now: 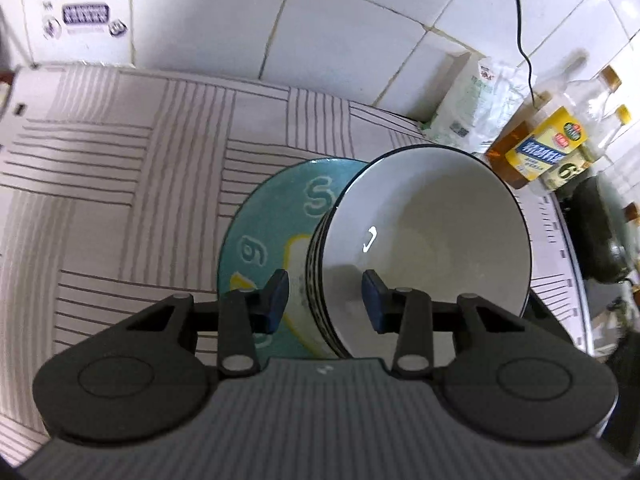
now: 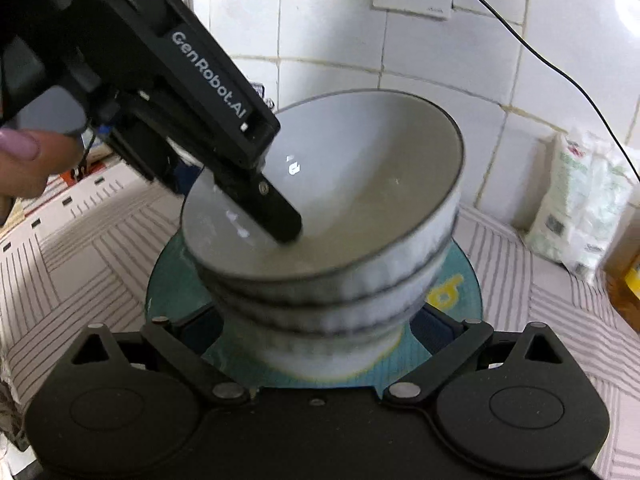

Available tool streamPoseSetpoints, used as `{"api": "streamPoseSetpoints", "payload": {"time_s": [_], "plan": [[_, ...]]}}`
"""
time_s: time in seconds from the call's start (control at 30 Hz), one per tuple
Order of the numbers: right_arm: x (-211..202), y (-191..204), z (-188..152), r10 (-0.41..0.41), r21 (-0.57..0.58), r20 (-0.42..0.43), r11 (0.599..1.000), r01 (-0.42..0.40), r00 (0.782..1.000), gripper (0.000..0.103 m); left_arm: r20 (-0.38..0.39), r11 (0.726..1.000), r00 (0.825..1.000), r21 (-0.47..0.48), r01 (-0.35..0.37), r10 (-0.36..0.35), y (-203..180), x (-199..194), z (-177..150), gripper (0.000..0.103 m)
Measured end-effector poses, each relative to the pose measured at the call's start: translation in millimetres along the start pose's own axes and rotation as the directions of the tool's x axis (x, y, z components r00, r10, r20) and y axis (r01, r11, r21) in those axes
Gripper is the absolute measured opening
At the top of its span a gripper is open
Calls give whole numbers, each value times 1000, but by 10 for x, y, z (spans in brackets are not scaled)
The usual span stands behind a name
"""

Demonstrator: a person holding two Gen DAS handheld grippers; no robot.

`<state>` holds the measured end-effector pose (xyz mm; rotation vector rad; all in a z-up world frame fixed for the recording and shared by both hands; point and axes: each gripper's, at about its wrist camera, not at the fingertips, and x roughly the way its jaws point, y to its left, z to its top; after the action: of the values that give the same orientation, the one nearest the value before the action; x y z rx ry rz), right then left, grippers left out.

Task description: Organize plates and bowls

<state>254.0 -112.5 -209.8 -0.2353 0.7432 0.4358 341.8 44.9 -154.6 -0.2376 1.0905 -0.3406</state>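
Note:
A stack of three nested white bowls (image 1: pixel 420 232) with dark rims tilts over a teal plate (image 1: pixel 272 216) that bears yellow and white figures. My left gripper (image 1: pixel 326 300) is shut on the stack's near wall, one blue pad outside and one inside the top bowl. In the right wrist view the stack of bowls (image 2: pixel 340 184) looks blurred above the teal plate (image 2: pixel 176 280). The left gripper's inner finger (image 2: pixel 280 220) rests inside the top bowl. My right gripper (image 2: pixel 316 328) stands wide open, a pad on each side of the lowest bowl and mostly hidden by it.
The counter carries a striped cloth (image 1: pixel 120 160) and ends at a white tiled wall. At the right stand a white bag (image 1: pixel 472 100), oil bottles (image 1: pixel 548 144) and a dark pan (image 1: pixel 600 232). A black cable hangs down the wall. A thumb (image 2: pixel 24 152) shows at the left gripper's handle.

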Motion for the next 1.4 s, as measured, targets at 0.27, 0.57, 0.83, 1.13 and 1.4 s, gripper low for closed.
{"api": "streamPoseSetpoints", "payload": {"time_s": [0.27,0.57,0.83,1.13,1.4], "plan": [[-542,-164,191,87,40,11,995,-87,996,101,53,995,996,65,-74,71,-282,-525,-15,49],[-979,-441,236,110,143,-56,984,-101,992,101,143,992,982,3,-123,121,-605,-1207,-257,54],[-1414,-375,246,-58,192,-104,978,77,993,101,201,992,973,30,-119,110,-697,-1769,-514,62],[-1793,-109,303,-214,224,-97,947,231,972,101,222,984,967,95,-149,125,-664,-2214,-865,74],[-2312,-69,371,-211,324,-59,920,219,976,101,256,978,957,116,-171,137,-707,-2478,-1054,87]]}}
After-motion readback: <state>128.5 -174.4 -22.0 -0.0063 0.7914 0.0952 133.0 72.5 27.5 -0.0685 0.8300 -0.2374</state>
